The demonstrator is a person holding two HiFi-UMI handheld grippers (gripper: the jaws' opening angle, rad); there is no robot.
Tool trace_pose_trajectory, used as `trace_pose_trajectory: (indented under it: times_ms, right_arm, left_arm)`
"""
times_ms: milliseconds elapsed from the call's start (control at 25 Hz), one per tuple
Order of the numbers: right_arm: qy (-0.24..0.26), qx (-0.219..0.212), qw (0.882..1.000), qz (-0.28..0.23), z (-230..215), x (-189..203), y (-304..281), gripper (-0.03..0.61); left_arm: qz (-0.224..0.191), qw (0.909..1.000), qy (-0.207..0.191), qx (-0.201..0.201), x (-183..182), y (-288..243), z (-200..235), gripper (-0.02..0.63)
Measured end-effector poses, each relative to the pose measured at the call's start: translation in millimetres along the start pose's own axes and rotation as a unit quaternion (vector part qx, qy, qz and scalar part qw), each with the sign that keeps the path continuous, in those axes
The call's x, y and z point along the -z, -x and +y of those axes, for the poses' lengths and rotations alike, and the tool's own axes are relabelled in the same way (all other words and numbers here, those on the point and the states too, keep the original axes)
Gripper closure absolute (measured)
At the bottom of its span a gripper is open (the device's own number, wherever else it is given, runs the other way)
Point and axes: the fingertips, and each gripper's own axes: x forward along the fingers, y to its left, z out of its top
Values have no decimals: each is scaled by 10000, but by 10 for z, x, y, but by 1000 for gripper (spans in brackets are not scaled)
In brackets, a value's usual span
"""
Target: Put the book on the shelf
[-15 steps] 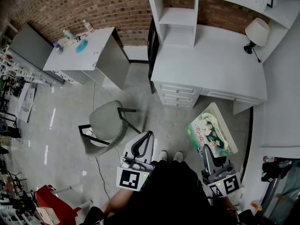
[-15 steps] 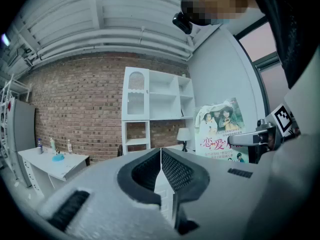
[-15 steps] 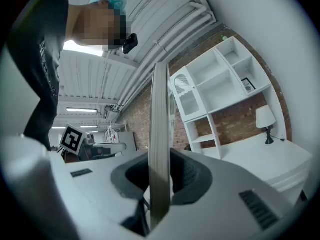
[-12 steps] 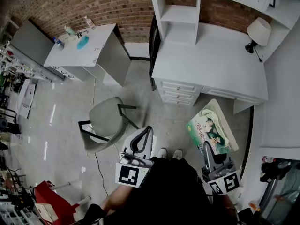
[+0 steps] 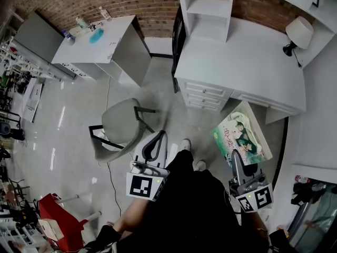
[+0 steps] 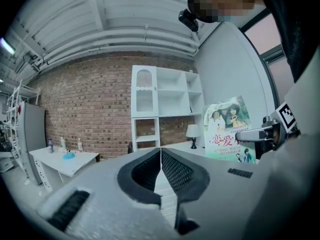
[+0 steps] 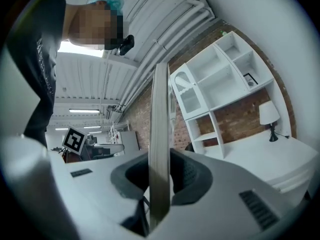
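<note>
so the right gripper (image 7: 161,180) is clamped on the book (image 7: 160,129). In the right gripper view you see it edge-on, a thin upright slab running straight up between the two pads, with its bottom corner tucked deep into the jaws. From the head view, the book (image 5: 241,139) sticks out forward past the jaw tips, cover tilted toward the left, so only its near end is actually pinched. The left gripper view catches the cover face-on: green, illustrated, people on it and red characters. The left gripper (image 6: 161,156) has its jaws pressed together with nothing in them, and it's just hanging there on the other side of the person's body, well apart from the book. Further out, the book is up in the air in front of the white desk (image 5: 237,70), near the drawers (image 5: 202,96), and hasn't reached the shelf (image 5: 208,9), which stands on the desk against the brick wall (image 5: 121,1). There's a lamp (image 5: 299,31) at the desk's right end, a grey chair (image 5: 118,128) off to the left, and a second white table (image 5: 100,46) beyond that.
</note>
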Motion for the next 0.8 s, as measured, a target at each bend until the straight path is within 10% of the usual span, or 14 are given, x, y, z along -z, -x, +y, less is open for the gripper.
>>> trace_pose_trajectory:
  times_ms: [800]
  right_arm:
    - [143,-37,9999,60,-744,-271,-1817,500]
  left_arm:
    - [-181,9993,284,162,-60,-1746,1071,597]
